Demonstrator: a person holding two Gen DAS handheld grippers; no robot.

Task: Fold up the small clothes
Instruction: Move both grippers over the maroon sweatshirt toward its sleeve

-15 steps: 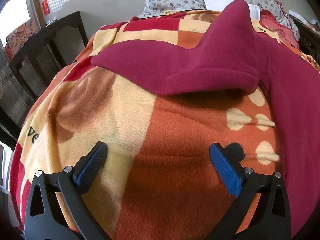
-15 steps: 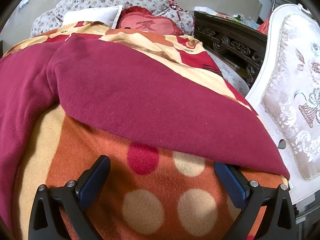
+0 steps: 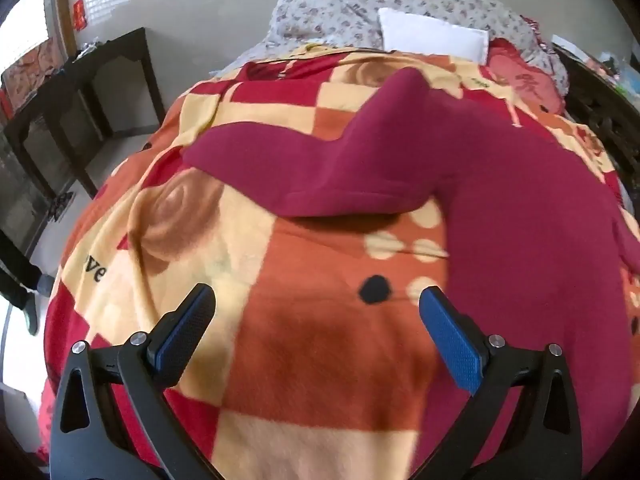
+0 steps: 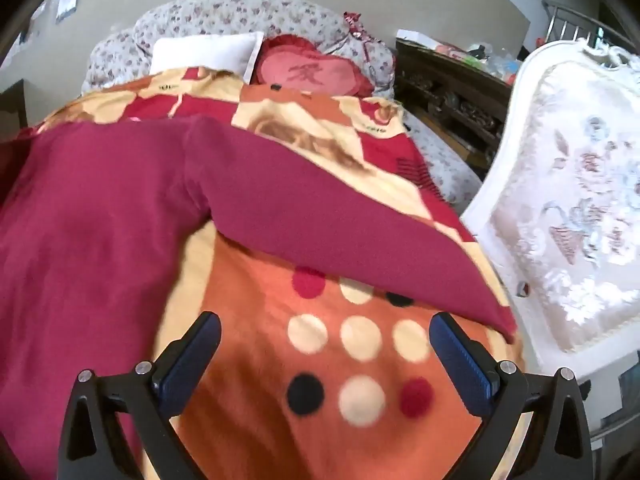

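A maroon long-sleeved top [image 3: 520, 216] lies spread on an orange, red and cream blanket [image 3: 312, 344] on a bed. Its left sleeve [image 3: 320, 168] runs out to the left in the left wrist view. Its right sleeve [image 4: 320, 216] runs down to the right in the right wrist view, where the body [image 4: 88, 216] fills the left. My left gripper [image 3: 316, 312] is open and empty above the blanket, short of the left sleeve. My right gripper [image 4: 324, 340] is open and empty above the dotted blanket, just below the right sleeve's cuff end.
A white pillow [image 3: 432, 38], a red cushion [image 4: 312, 68] and a floral quilt [image 4: 240, 16] lie at the bed's head. A dark wooden table [image 3: 80, 92] stands left of the bed. A white padded chair [image 4: 572, 184] and a dark carved cabinet [image 4: 452, 92] stand at the right.
Both grippers have pulled back and risen from the top. More of the blanket, both sleeves and the room now show. Both stay open.
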